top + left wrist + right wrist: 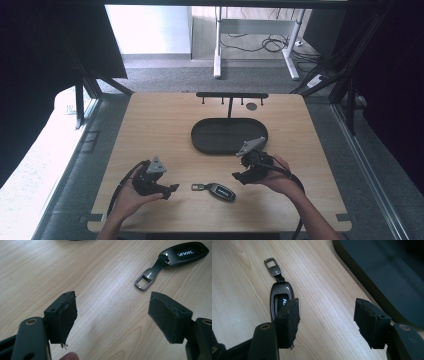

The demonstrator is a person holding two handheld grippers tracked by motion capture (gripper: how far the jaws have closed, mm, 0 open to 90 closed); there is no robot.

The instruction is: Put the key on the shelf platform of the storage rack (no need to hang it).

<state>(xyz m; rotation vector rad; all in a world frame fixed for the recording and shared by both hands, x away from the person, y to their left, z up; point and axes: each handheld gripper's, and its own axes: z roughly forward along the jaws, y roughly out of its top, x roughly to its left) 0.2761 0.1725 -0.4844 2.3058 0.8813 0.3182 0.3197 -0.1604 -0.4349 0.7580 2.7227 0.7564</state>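
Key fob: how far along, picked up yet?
Nothing looks done: the key fob lies flat on the table, its metal clip toward the left gripper. In hand: the right gripper hovers beside the fob, jaws apart, with wood between them; the left gripper is open and empty too. Left: the grasp itself, then probably a move to the black tray or its hook rack.

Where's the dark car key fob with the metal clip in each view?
High view: dark car key fob with metal clip lies low centre on the wooden table, between both grippers.
Left gripper view: upper right.
Right gripper view: left of centre, partly behind one jaw.
Shared landmark: black oval tray.
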